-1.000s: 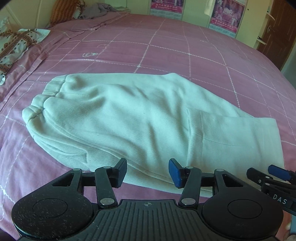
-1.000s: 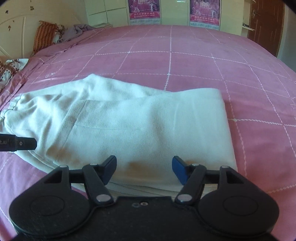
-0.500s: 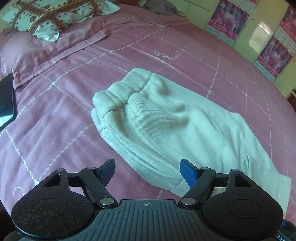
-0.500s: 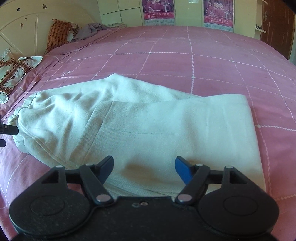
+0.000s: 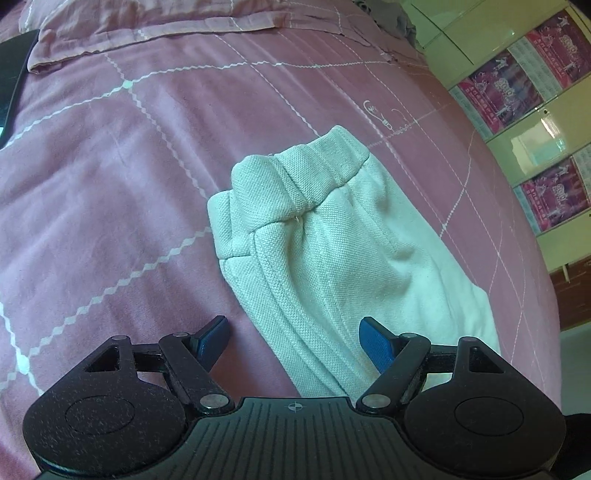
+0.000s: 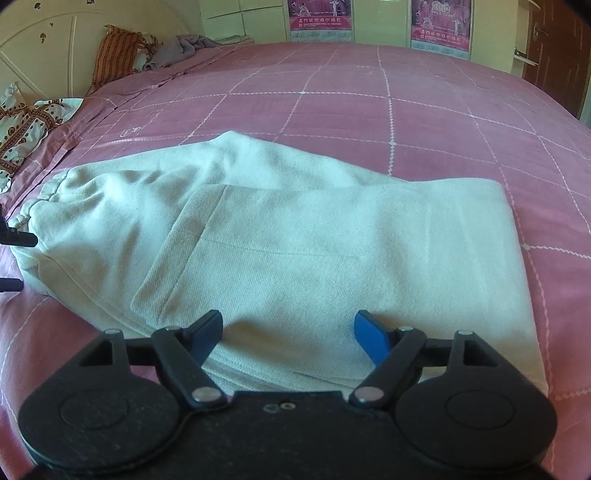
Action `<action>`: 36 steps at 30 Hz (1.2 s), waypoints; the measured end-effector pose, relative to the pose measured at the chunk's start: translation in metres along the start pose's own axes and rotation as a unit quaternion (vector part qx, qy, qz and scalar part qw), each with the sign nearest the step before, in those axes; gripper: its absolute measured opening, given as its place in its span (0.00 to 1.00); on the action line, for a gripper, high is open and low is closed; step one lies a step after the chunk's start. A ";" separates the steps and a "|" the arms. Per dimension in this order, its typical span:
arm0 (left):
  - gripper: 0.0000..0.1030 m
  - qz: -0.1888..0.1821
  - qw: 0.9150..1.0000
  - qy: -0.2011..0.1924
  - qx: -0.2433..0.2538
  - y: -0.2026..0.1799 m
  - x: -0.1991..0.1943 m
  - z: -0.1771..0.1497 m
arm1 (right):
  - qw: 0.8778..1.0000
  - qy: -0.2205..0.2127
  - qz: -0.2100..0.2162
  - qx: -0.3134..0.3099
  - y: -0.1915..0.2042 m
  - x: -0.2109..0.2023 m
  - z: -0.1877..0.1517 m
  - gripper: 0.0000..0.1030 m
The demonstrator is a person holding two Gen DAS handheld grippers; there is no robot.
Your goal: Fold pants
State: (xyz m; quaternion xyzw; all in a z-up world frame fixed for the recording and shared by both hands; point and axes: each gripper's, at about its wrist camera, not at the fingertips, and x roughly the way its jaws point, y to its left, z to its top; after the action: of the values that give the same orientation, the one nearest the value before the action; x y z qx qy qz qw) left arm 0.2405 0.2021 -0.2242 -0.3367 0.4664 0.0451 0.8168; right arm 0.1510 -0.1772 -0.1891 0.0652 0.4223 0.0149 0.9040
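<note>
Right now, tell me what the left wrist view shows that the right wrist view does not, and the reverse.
Only the left wrist view shows the left gripper with its fingers open, straddling the edge of the pants near the ribbed cuffs, and a dark flat object at the far left edge.

Only the right wrist view shows the right gripper, fingers open, low over the folded end, the patch pocket, the headboard and the patterned pillows.

Both show the pale pants lying on the pink bedspread, and wall posters.
</note>
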 end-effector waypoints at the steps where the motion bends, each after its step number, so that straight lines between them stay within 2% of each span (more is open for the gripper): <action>1: 0.74 -0.004 1.000 -0.001 -0.003 -0.001 0.001 0.001 | 1.000 -0.001 0.000 0.000 0.000 0.000 0.000 0.77; 6: 0.74 -0.030 0.999 -0.006 -0.018 -0.008 0.010 0.002 | 1.000 -0.005 -0.005 -0.002 0.001 0.000 0.002 0.75; 8: 0.70 -0.033 0.999 -0.009 -0.022 -0.011 0.014 0.002 | 1.000 -0.009 -0.006 -0.002 0.000 -0.001 0.006 0.71; 10: 0.48 -0.036 0.999 -0.010 -0.032 -0.011 0.017 0.003 | 1.000 -0.011 -0.012 -0.006 0.000 -0.001 0.010 0.67; 12: 0.34 -0.045 0.998 -0.006 -0.048 -0.006 0.023 0.004 | 1.000 -0.008 -0.019 -0.007 -0.002 0.000 0.015 0.60; 14: 0.33 -0.059 0.996 -0.003 -0.062 0.000 0.027 0.004 | 1.000 -0.008 -0.027 -0.008 -0.004 0.000 0.018 0.60; 20: 0.33 -0.066 0.996 -0.005 -0.066 -0.003 0.046 0.008 | 0.999 0.014 -0.039 -0.016 -0.005 0.012 0.015 0.63; 24: 0.33 -0.075 0.992 -0.003 -0.098 -0.002 0.049 0.010 | 0.999 0.018 -0.035 -0.017 -0.005 0.011 0.016 0.65; 26: 0.28 -0.072 0.992 -0.008 -0.102 -0.003 0.048 0.008 | 0.999 0.017 -0.032 -0.014 -0.006 0.010 0.015 0.66; 27: 0.24 -0.068 0.993 -0.011 -0.095 -0.005 0.046 0.006 | 0.999 0.017 -0.031 -0.012 -0.006 0.010 0.015 0.66; 30: 0.21 -0.058 0.996 -0.031 -0.065 -0.017 0.032 0.005 | 0.999 0.017 -0.028 -0.007 -0.008 0.008 0.015 0.66; 32: 0.20 -0.060 0.996 -0.062 -0.009 -0.041 0.015 0.004 | 1.000 0.017 -0.025 -0.007 -0.009 0.006 0.015 0.66; 34: 0.20 -0.068 0.992 -0.087 0.061 -0.074 -0.002 0.002 | 1.000 0.015 -0.024 -0.003 -0.011 0.005 0.015 0.66; 36: 0.20 -0.093 0.984 -0.099 0.113 -0.108 -0.017 -0.003 | 1.000 0.013 -0.022 0.002 -0.014 0.003 0.015 0.66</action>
State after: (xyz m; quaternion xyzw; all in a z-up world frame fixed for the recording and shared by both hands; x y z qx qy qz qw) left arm 0.2709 0.1211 -0.1566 -0.2779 0.3516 -0.0510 0.8925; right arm 0.1645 -0.1922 -0.1835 0.0571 0.4356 -0.0051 0.8983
